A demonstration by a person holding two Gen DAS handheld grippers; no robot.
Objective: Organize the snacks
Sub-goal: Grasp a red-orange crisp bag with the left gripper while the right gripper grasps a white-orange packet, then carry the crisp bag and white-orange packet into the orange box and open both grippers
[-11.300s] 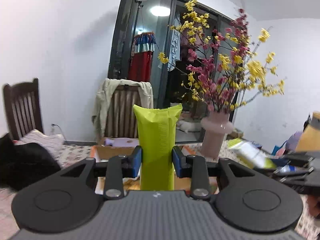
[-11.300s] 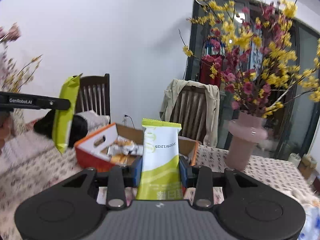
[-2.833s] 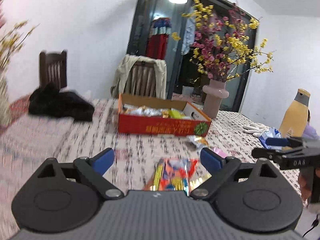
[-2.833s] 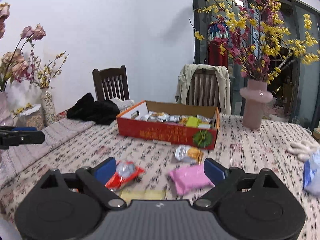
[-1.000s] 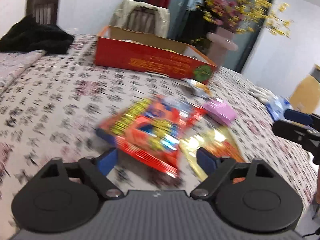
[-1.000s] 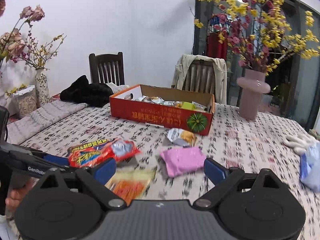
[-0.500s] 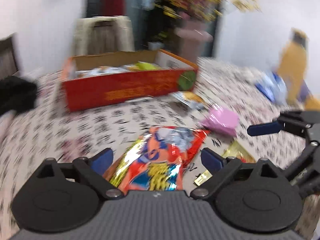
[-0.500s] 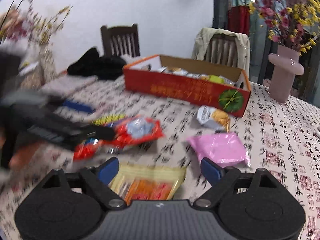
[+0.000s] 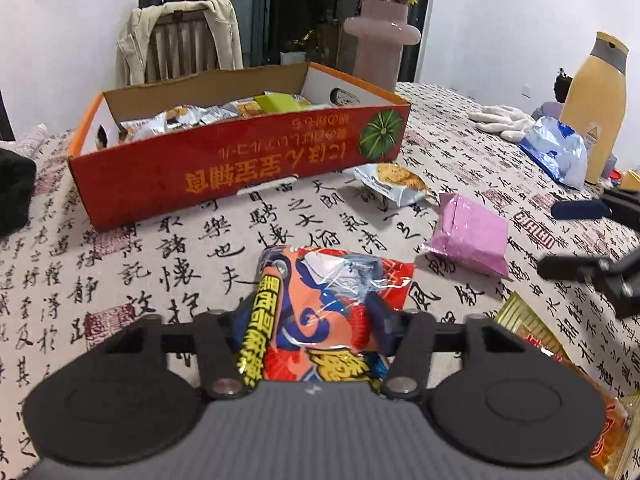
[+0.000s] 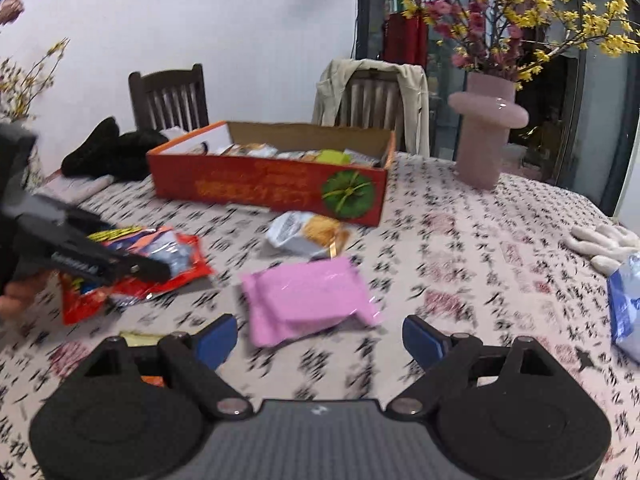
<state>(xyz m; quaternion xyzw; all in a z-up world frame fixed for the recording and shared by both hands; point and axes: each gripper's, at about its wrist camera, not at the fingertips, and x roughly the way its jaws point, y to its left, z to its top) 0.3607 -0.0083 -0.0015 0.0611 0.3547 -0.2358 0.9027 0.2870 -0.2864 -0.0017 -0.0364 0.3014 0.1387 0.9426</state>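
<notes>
Left wrist view: left gripper point(image 9: 306, 322) closed on red packet point(image 9: 320, 312), low over tablecloth point(image 9: 120, 280), short of the box point(image 9: 240, 160). Pickup step in hand, by judgement; next calls for lift and carry over the box wall.

Right wrist view: right gripper point(image 10: 319, 338) wide open, empty, aimed at pink packet point(image 10: 308, 300) lying flat near box point(image 10: 272, 188). Next calls for descent astride it. Silver packet point(image 10: 308, 234) between.

Black right gripper point(image 10: 319, 338) with blue pads point(image 10: 216, 338), silver screws, ribbed grey housing.
</notes>
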